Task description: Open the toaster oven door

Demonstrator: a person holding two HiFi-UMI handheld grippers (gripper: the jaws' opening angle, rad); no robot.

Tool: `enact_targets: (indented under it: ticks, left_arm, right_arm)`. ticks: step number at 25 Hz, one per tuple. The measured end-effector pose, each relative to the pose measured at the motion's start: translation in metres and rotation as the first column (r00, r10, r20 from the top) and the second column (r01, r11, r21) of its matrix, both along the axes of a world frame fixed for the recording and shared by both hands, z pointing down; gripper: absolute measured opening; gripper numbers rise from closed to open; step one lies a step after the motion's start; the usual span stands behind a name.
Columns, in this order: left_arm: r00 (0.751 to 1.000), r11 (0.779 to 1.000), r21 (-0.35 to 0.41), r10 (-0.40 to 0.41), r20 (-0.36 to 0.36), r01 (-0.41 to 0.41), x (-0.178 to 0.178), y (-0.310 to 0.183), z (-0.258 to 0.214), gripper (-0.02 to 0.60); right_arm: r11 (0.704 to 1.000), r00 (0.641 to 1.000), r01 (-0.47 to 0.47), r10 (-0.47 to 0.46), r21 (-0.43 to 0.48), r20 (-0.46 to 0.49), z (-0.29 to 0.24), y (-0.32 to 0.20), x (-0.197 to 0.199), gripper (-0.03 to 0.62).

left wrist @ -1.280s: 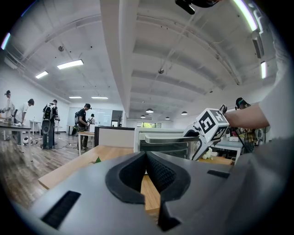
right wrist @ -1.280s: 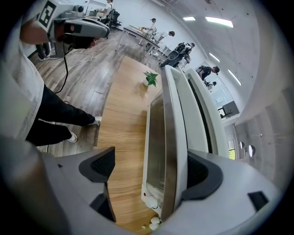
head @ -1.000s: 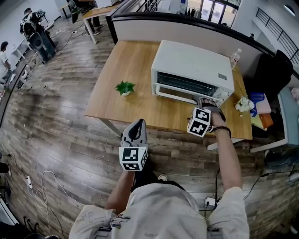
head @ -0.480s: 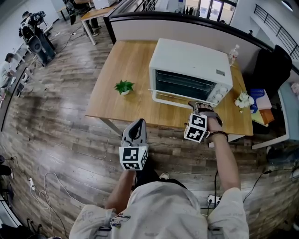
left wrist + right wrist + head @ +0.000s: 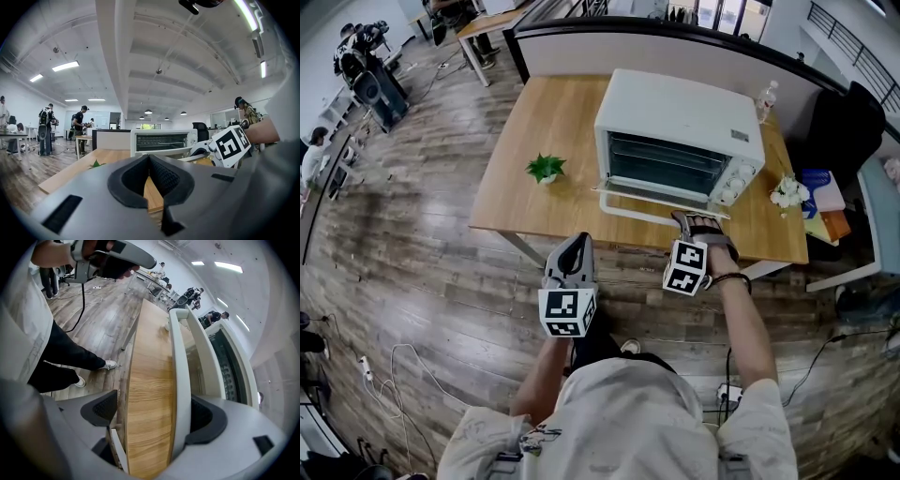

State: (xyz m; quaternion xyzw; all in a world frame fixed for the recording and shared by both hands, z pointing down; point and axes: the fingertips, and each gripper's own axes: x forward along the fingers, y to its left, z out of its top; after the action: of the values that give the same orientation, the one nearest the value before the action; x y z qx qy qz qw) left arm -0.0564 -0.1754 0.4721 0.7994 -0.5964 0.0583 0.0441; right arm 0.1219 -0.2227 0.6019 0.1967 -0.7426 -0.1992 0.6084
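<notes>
The right tongs (image 5: 152, 403) are spread wide. Their dark, ribbed rubber pads (image 5: 100, 409) straddle the handle (image 5: 180, 357) of the toaster oven's door (image 5: 649, 201). The handle is a smooth white bar that lies against one pad, and bare wood grain shows in the gap to the other pad, so nothing is pinched. In the head view these tongs (image 5: 690, 221) sit at the counter's near edge, by the door's outer lip. The door itself hangs open, dropped to about level and reaching out toward that edge.

The left tongs (image 5: 149, 159) are pressed together at the tips, and their black textured pads form a narrow V with nothing in it. They (image 5: 572, 259) are held just off the counter's near edge, over the plank floor (image 5: 412, 262), well apart from the oven.

The toaster oven (image 5: 680, 112) is a boxy white appliance with rounded corners. It stands on the right half of the counter (image 5: 553, 122), a pale wooden top with a straight grain. Its open mouth shows a dark cavity with wire racks, and round knobs (image 5: 733, 184) run down the front panel beside it. A small green plant (image 5: 545, 169) in a pale pot sits on the counter to the oven's left. A clear bottle (image 5: 766, 97) stands near the far right corner, and a cluster of white flowers (image 5: 787, 193) lies by the right edge.
</notes>
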Motion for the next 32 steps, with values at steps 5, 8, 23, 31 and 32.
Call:
enact_targets:
  ticks: [5,8,23,31,32]
  left_arm:
    - [1.000,1.000,-0.010,0.007,0.009,-0.007,0.003,0.003,0.003,0.015]
    - [1.000,1.000,-0.010,0.013,0.020,-0.013,0.005,0.002,0.004,0.015]
    - [0.999,0.999,-0.034,0.031,0.035,-0.030,0.012,0.003,0.018,0.015]
    - [0.998,0.998,-0.050,0.051,0.037,-0.049,0.018,0.008,0.024,0.015]
    - [0.998,0.998,-0.051,0.051,0.036,-0.049,0.018,0.008,0.025,0.014]
  right_arm:
    - [1.000,1.000,-0.018,0.018,-0.016,0.016,0.013,0.014,-0.003,0.457]
    - [1.000,1.000,-0.025,0.025,0.016,0.012,0.019,0.015,-0.003,0.457]
    - [0.985,0.994,-0.105,0.108,0.135,-0.012,0.046,0.027,-0.004,0.459]
    - [0.979,0.991,-0.135,0.132,0.155,0.026,0.057,0.041,-0.007,0.459]
    - [0.977,0.990,-0.140,0.136,0.158,0.034,0.059,0.043,-0.007,0.459]
